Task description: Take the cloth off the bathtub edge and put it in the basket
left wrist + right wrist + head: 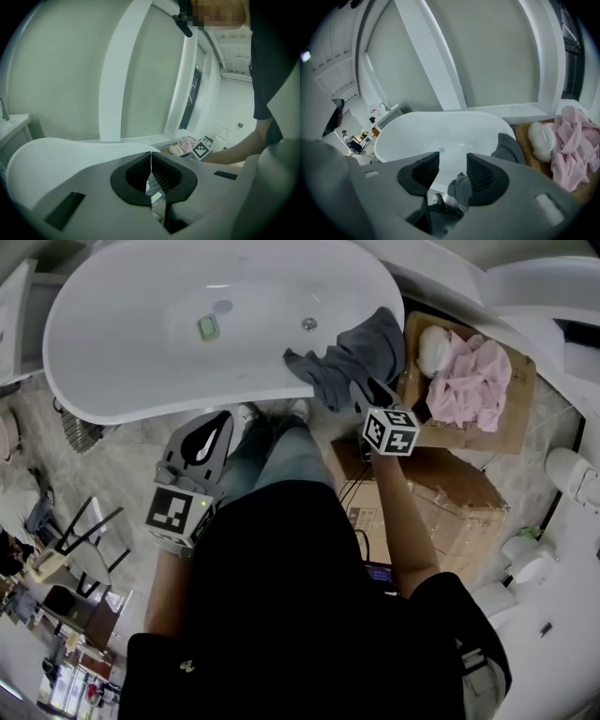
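bathtub: white, freestanding oval, fills the top of the head view; inside bare except for small items near the drain
person: standing at the tub's near side, dark top, jeans; one pair of tongs in each hand
cardboard box: open-topped, on the floor just beside the tub's right end; holds other fabric
grey cloth: task item; draped over the tub rim at the right end, next to the box; part hangs inside the tub, part outside; not in the box
pink cloth: crumpled heap in the box
white fluffy item: in the box, left of the pink cloth, touching it
right tongs: over the grey cloth at the rim, pointing down; right gripper view shows them partly open, a fold of the grey cloth in the gap near the right pad, not clamped
left tongs: low, outside the tub's near wall, well apart from the cloth; left gripper view shows them closed tip to tip, nothing held
green item: small, on the tub floor
drain: round metal, right of the green item
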Motion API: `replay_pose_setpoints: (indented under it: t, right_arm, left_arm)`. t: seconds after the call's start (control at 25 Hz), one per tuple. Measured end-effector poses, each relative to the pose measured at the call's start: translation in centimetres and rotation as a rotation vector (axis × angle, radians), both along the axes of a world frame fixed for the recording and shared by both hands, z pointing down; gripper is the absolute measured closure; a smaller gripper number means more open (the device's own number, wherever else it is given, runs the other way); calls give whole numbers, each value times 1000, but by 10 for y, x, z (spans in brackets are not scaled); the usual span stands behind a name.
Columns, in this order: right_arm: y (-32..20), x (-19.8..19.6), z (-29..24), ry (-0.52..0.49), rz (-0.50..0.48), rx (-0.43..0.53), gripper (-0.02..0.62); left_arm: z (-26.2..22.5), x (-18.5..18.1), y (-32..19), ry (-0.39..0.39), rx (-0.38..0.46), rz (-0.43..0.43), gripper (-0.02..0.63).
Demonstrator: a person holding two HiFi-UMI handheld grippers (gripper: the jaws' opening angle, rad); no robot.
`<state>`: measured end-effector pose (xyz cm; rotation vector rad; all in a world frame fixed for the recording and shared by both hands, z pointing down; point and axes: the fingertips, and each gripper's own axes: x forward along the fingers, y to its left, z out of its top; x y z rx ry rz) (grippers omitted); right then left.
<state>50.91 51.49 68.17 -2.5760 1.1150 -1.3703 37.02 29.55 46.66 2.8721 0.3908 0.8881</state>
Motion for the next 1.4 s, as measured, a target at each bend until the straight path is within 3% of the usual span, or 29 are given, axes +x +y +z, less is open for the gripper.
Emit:
replay_pose_setpoints:
  t: [0.4, 0.52, 0.72, 1.16, 1.4]
  right_arm:
    - [45, 9, 147, -163, 142, -190, 226]
    - [55, 15, 177, -205, 206, -222, 165]
    - [67, 25, 218, -246, 268, -288, 121]
    - [80, 38, 272, -285, 390, -421, 117]
    - [88, 41, 275, -345, 499, -398, 230]
  left_arm:
    - [44, 6, 1, -52, -27, 30, 592]
    - [52, 6, 3, -109, -50, 22, 592]
    - [66, 5, 0, -162, -75, 7, 592]
    - [89, 2, -11, -212, -84, 2, 592]
    - [93, 0, -20, -226, -84, -12, 592]
